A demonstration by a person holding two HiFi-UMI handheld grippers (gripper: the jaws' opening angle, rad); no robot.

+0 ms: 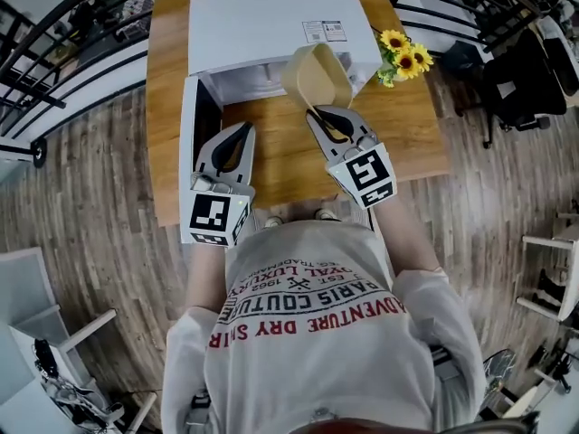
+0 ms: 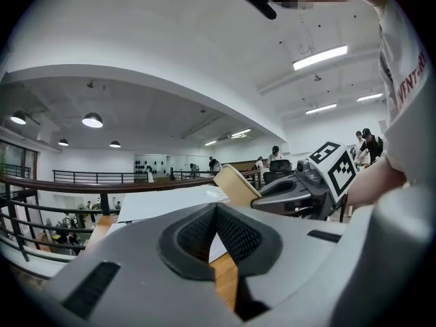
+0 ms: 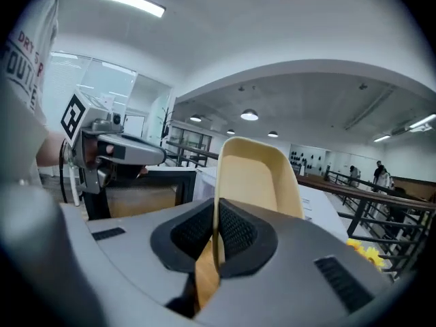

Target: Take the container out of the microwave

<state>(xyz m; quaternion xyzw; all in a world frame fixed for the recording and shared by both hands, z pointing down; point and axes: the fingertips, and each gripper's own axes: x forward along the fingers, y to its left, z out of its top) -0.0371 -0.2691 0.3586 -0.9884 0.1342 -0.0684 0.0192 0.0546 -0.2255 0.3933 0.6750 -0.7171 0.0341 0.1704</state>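
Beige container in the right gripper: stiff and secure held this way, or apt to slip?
Probably light and fairly stiff: the right gripper holds the beige container by one thin wall without sagging. It looks empty. Smooth wall and tilt suggest it could pivot.

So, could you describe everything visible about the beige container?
The container is beige, plastic-looking, rectangular with rounded corners, and empty as far as its inside shows. It is tilted on its side, opening toward the person. The right gripper is shut on its thin rim, holding it in the air before the open microwave, above the wooden table.
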